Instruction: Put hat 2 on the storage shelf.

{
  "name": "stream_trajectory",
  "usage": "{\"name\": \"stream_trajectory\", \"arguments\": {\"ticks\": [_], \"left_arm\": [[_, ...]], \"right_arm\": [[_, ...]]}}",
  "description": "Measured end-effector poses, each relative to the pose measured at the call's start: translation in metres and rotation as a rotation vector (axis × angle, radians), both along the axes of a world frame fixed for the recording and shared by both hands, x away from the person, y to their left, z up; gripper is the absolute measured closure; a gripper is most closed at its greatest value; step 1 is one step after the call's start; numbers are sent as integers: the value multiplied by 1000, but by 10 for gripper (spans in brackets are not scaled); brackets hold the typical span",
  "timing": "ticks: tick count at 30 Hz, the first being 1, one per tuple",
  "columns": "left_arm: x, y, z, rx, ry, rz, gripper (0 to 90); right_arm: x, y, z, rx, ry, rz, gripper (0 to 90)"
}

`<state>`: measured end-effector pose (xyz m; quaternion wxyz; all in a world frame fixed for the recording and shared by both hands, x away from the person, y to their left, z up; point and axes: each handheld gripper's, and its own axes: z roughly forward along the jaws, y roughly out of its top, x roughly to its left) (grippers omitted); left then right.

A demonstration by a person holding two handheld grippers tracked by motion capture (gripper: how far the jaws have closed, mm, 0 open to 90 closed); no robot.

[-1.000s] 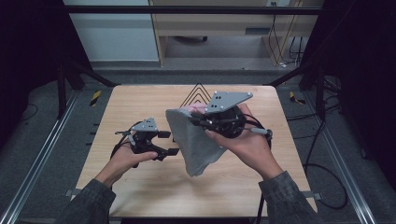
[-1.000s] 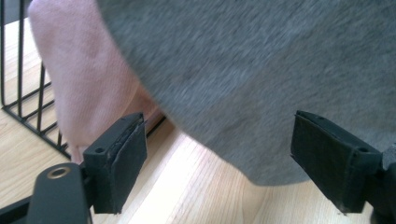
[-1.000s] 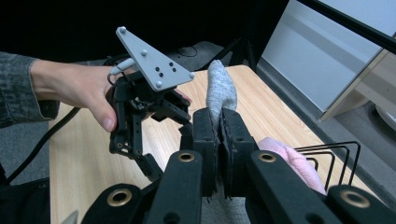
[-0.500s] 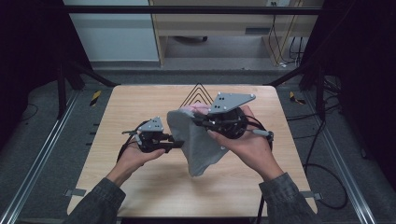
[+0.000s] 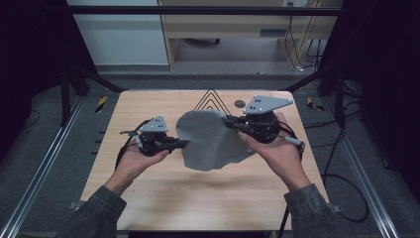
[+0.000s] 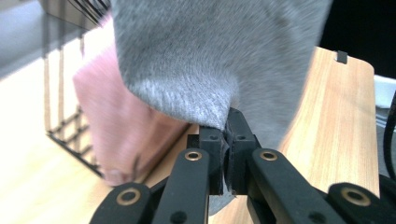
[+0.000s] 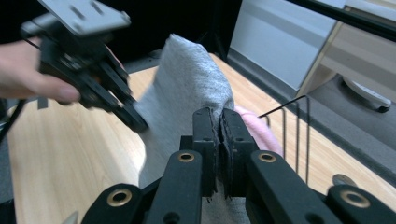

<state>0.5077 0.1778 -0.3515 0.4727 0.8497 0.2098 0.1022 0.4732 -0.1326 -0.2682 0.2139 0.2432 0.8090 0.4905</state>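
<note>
Left gripper (image 5: 182, 144) has just closed on the cloth (image 5: 210, 141), now spread wider.
Right gripper (image 5: 229, 120) clamps the opposite edge; cloth hangs above the counter (image 5: 148, 198), soft and light; grip by edges.

Bare table (image 5: 198, 198) near; wire rack (image 5: 211, 100) beyond cloth (image 5: 210, 141).

Black wire rack (image 5: 211, 100) at far edge of desk (image 5: 198, 198). Pink cloth (image 6: 123, 126) inside rack. Small dark disc (image 5: 240, 103) just right of rack.
</note>
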Motion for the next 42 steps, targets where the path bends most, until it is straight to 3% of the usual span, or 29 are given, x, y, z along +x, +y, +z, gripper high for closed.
{"name": "stream_trajectory", "arguments": {"ticks": [7, 14, 18, 21, 22, 26, 28, 30, 33, 38, 42], "left_arm": [[3, 5, 51, 41, -32, 38, 873], [10, 2, 78, 52, -40, 37, 873], [12, -1, 96, 50, -65, 27, 873], [15, -6, 106, 72, -84, 27, 873], [20, -8, 113, 84, -108, 40, 873], [27, -11, 124, 63, -119, 55, 873], [32, -14, 131, 72, -133, 60, 873], [37, -15, 140, 79, -144, 68, 873], [49, -16, 151, 91, -164, 96, 872], [64, -15, 153, 92, -165, 128, 872], [82, -17, 143, 89, -178, 156, 872]], "right_arm": [[9, -6, 18, 58, -26, -31, 859], [15, -14, 33, 117, -30, -53, 860], [13, -19, 39, 143, -50, -61, 860], [16, -22, 46, 161, -72, -91, 860], [17, -23, 47, 165, -79, -103, 860], [22, -22, 49, 186, -98, -127, 860], [33, -22, 54, 223, -101, -138, 860], [37, -22, 55, 228, -101, -139, 860], [60, -23, 61, 227, -109, -168, 860], [85, -27, 63, 258, -93, -203, 860], [100, -28, 59, 264, -93, -225, 860]]}}
